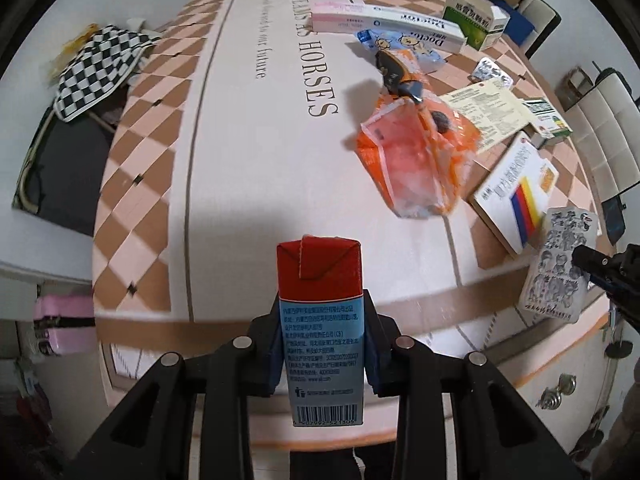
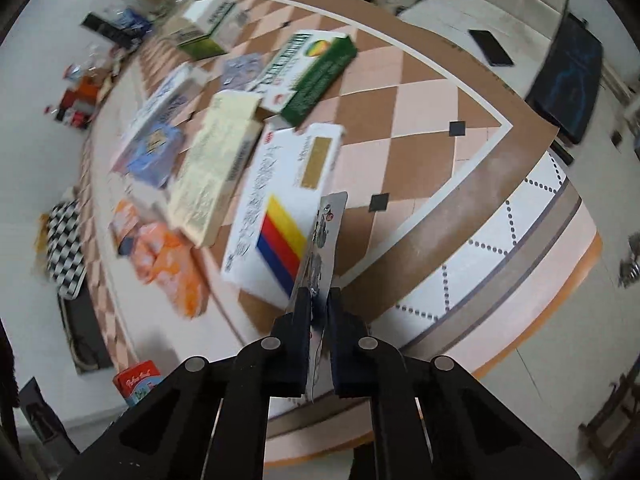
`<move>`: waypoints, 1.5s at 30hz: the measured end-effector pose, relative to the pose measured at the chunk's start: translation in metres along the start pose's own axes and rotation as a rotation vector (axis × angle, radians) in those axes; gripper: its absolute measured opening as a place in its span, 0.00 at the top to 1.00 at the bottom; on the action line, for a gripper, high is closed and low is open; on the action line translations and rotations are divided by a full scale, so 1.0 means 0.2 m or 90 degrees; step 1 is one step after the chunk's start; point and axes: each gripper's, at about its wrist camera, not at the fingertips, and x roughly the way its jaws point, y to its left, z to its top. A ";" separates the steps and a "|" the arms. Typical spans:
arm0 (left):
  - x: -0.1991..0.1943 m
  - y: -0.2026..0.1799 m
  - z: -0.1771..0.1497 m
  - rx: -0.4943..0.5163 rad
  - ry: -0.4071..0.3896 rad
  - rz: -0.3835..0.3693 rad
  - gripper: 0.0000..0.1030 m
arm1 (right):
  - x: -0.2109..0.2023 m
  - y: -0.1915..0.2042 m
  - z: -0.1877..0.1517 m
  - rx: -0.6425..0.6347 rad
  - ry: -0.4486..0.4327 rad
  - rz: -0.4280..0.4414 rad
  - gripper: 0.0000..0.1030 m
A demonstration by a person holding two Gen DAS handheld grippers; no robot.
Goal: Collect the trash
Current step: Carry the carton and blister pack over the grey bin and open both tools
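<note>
A red-and-blue drink carton (image 1: 320,320) is clamped upright between the left tongs (image 1: 323,344), at six o'clock in the left wrist view, with its barcode end nearest the camera and its folded red top farthest. Beyond it, the table (image 1: 248,152) with its checked border and printed lettering is seen. At two o'clock from the carton an orange plastic wrapper (image 1: 416,160) is lying, and past that a blue wrapper (image 1: 400,46) and a long pink-and-white box (image 1: 384,24) are found.

The right tongs (image 2: 319,308) are pressed together on a thin silver blister sheet (image 2: 324,240), which is held edge-on and lifted clear of the table; in the left wrist view the same sheet (image 1: 560,264) is seen at three o'clock. Directly at eleven o'clock from the tongs a white box with yellow, red and blue stripes (image 2: 276,216) is lying flat, with a cream leaflet (image 2: 216,168) beside it and a green-and-white box (image 2: 312,76) at twelve o'clock. The right wrist view is blurred.
</note>
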 end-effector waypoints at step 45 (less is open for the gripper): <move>1.69 0.17 -1.18 -0.224 0.283 -0.223 0.15 | 1.72 -0.86 -1.15 -0.130 0.232 -0.028 0.34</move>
